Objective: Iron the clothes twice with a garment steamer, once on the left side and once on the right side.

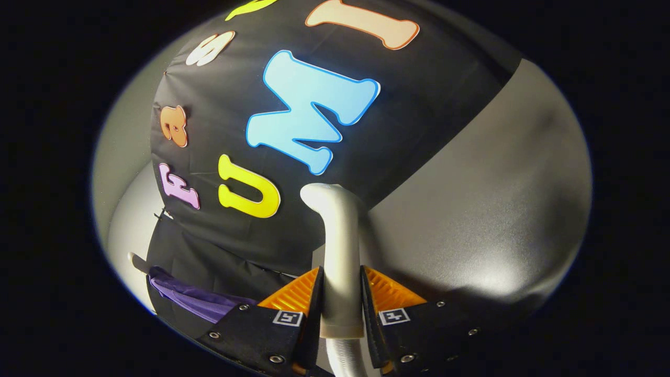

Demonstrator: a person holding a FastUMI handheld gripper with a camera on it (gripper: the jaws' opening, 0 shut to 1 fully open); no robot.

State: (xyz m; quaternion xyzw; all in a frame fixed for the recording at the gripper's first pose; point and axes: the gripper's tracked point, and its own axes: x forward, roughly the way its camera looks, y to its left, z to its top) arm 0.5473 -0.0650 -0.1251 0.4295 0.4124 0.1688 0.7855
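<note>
My gripper [341, 285] is shut on the garment steamer's handle [341, 262], a pale grey tube that stands up between the two fingers and curves to the left at its top, just beyond the fingertips. A ribbed hose [345, 358] leaves the bottom of the handle. A purple garment [196, 302] hangs low to the left of the fingers, against the black booth wall [398, 104]; only a folded strip of it shows. The steamer's head points away from that garment, toward the wall.
The black cloth wall stretches across the space beyond the steamer. A plain grey surface [487, 209] lies to the right of it. A thin pale rod [137, 262] sticks out near the top of the purple garment.
</note>
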